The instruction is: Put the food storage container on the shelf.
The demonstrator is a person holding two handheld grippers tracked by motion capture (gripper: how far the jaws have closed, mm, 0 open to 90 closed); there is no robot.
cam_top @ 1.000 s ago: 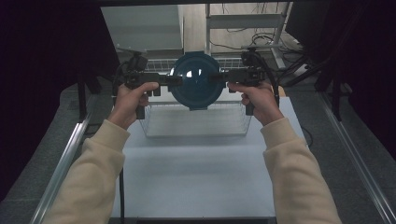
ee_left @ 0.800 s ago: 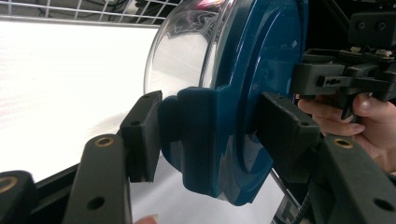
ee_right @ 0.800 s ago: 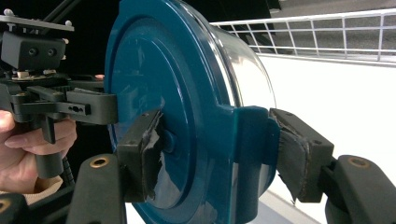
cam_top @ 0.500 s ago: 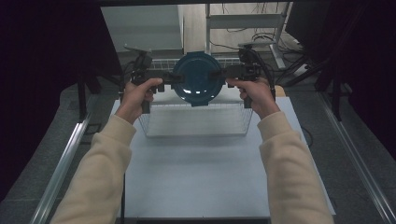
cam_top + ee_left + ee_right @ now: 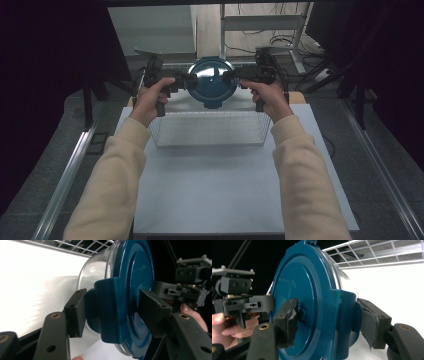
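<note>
A round clear glass container with a dark blue plastic clip-on lid (image 5: 212,81) hangs in the upper middle of the high view, above the far edge of a rectangular wire-mesh basket (image 5: 210,131), carried between both tongs. The left tongs (image 5: 186,80) grasp the lid's locking flap on the left of the frame; in the left gripper view the pads sit on either side of that blue flap (image 5: 110,315), one against its outer face, the other on the lid's top. The right tongs (image 5: 231,76) are clenched on the opposite flap (image 5: 347,320), one pad on the lid's face and one behind the flap; their jaws have just been easing open a little, yet the flap is between them and the pads look to press on it.

The glass body probably makes this fairly heavy and breakable, and its smooth wall would slip under hard pads. The stiff plastic flaps give flat, opposed faces, so they seem the sounder place to hold, though a flap could hinge open under load. Gripping both sides at once keeps the container level.

Below lies a pale, matt white counter (image 5: 235,195), flat and bare in front of the basket. Metal rails run along its left and right edges. Beyond, at the top of the frame, the room is dim, with a light shelf frame (image 5: 260,25) and loose cables on the floor.
</note>
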